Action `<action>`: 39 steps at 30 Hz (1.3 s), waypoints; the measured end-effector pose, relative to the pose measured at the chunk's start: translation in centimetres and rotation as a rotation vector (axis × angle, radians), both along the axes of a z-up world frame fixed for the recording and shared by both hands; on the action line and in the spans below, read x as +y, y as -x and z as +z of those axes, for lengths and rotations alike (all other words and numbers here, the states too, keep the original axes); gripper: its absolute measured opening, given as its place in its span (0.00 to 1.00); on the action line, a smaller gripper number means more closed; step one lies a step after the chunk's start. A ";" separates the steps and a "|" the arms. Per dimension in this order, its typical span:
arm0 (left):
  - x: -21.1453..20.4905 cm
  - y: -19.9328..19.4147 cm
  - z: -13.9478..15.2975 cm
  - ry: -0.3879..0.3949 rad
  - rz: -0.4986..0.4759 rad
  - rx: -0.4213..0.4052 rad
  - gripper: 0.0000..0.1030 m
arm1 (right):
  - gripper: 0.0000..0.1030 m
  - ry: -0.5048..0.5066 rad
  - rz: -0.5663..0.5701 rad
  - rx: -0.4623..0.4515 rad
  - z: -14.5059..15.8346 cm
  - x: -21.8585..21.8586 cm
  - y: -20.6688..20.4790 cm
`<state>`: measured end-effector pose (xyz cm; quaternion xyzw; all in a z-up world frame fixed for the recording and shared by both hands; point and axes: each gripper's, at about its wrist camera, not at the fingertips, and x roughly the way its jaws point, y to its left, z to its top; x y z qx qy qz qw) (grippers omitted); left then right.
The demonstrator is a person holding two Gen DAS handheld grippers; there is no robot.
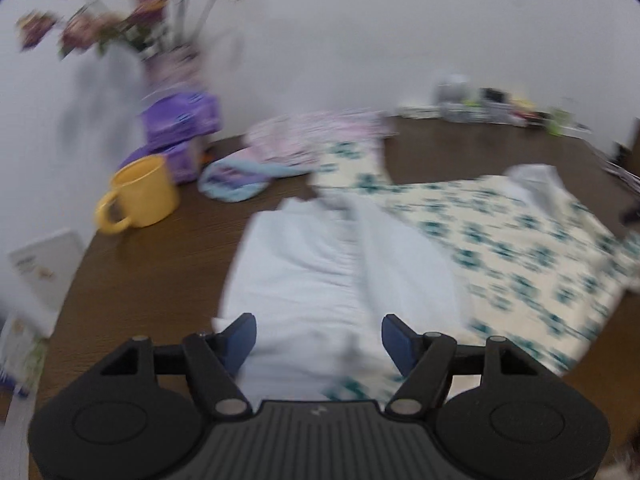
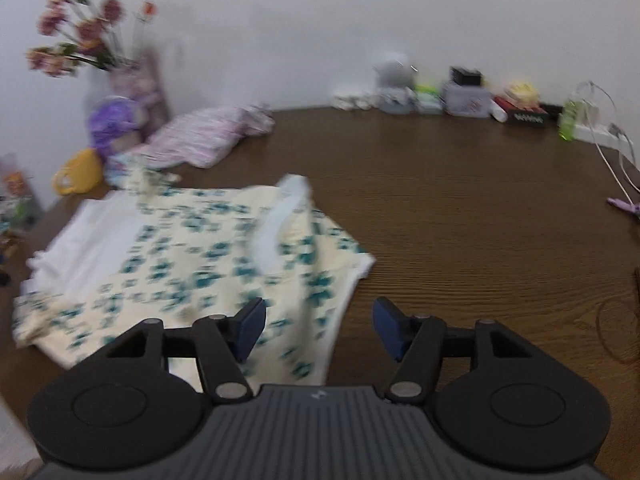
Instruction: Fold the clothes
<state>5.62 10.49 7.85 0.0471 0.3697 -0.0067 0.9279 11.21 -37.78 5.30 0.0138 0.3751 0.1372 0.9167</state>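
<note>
Yellow mug beside purple packs, flowers behind, clutter along wall, brown table

The garment lies spread on the table, toward its left edge. A mug stands near the far left corner, a crumpled cloth just right of it. Small clutter lines the far edge.

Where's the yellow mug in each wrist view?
Left wrist: yellow mug at left middle, on the table's left edge, beside purple packs.
Right wrist: mug small, far left, behind the floral garment.
Shared landmark: the flowers behind it.
</note>
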 end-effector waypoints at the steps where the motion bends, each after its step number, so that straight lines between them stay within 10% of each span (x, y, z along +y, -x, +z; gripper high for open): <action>1: 0.7 -1.2 -0.3 -0.001 0.026 0.012 0.66 | 0.59 0.011 -0.015 0.010 -0.5 0.1 -1.0; 15: 5.1 -13.6 -3.7 0.070 0.044 0.039 0.68 | 0.59 -0.045 -0.069 0.064 -3.5 1.0 -9.7; 24: 7.1 -18.0 -5.3 0.296 0.026 0.080 0.68 | 0.58 -0.032 -0.074 0.064 -4.9 2.1 -11.2; 26: 7.2 -18.3 -5.3 0.309 0.021 0.080 0.58 | 0.54 -0.028 -0.062 0.064 -4.9 2.5 -11.2; 28: 7.1 -18.3 -5.4 0.308 0.013 0.092 0.00 | 0.41 -0.028 -0.049 0.079 -4.9 2.9 -11.4; 34: 7.0 -15.0 -4.9 0.210 0.076 0.065 0.00 | 0.06 0.001 -0.035 0.076 -4.8 3.9 -11.1; 39: 8.1 -9.9 -4.0 0.162 0.141 0.038 0.00 | 0.06 0.049 -0.054 0.043 -5.0 3.7 -10.1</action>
